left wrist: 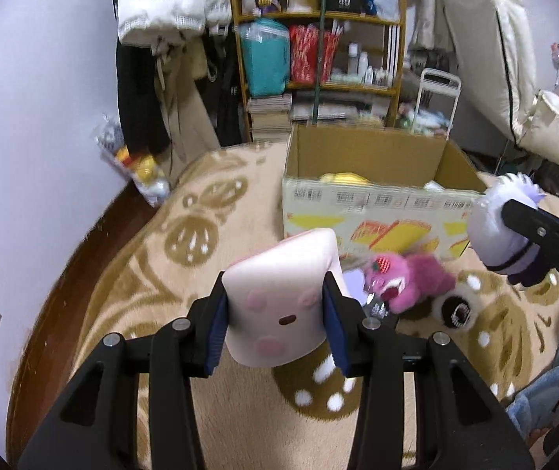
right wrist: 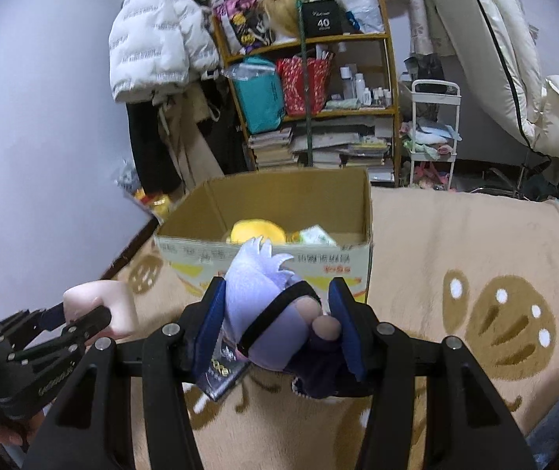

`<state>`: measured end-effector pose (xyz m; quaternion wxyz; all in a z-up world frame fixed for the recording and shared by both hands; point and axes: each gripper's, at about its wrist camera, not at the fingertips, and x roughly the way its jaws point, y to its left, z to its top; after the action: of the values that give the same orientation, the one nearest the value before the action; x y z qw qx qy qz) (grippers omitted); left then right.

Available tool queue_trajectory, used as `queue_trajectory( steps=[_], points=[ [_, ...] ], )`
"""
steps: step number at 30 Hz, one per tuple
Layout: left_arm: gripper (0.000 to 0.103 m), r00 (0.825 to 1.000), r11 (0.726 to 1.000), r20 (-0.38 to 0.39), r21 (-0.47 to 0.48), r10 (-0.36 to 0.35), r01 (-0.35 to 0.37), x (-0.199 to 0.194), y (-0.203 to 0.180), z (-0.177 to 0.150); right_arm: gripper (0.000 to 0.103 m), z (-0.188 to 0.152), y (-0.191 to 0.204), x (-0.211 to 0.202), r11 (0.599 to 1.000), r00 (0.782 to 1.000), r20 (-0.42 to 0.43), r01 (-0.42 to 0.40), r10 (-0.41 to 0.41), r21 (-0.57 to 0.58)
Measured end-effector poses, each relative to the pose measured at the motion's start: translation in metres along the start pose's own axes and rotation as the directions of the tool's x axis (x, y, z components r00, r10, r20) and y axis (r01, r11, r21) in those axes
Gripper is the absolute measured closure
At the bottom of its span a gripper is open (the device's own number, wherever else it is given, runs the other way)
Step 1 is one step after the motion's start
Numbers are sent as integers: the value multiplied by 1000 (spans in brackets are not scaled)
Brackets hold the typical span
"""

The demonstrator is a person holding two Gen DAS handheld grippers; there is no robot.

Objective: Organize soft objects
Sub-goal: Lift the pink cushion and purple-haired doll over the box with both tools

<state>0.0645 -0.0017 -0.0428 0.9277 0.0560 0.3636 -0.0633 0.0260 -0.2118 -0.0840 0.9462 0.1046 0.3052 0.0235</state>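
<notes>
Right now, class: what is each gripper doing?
Left gripper: closed on the pink plush block.
Right gripper: closed on the white-haired plush doll.

Two held plush toys (left wrist: 279,305) (right wrist: 275,313), one cardboard box (right wrist: 271,266), two floor plushies (left wrist: 408,282) (left wrist: 455,309).

The left gripper (left wrist: 277,325) sits low at the near left with its 2 blue-padded fingers (left wrist: 216,325) clamped on a plush, while the right gripper (right wrist: 283,325), at the right, pinches another toy between its pads (right wrist: 344,325).
</notes>
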Motion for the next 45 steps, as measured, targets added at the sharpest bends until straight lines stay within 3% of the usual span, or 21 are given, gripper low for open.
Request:
queue_trajectory(
  steps=[4,12,19,22,27,33,45],
  points=[
    [60,995,1000,100,-12,26,-25,-17,-1,10,47,13,-3,-2,999,999,35,-28,28,20],
    [60,980,999,197,-3,33,-33,-35,3,35,47,35,5,-9,997,989,150,29,-19,-65],
    [60,968,999,252,-32,0,9,-45,13,63,47,57,10,-15,996,978,211,21,-2,-89],
    [60,963,995,262,-65,-61,81,-48,12,76,47,71,8,-18,998,971,236,-4,18,-61],
    [60,947,991,301,-37,-111,128,-53,-1,98,47,92,4,-17,998,967,254,-2,19,-66],
    [59,942,994,320,33,-105,100,-40,-21,116,47,105,-7,-11,998,967,252,-14,29,-61],
    [59,967,994,235,76,-94,78,16,-38,108,46,102,-16,35,997,984,175,-21,35,-80]
  ],
)
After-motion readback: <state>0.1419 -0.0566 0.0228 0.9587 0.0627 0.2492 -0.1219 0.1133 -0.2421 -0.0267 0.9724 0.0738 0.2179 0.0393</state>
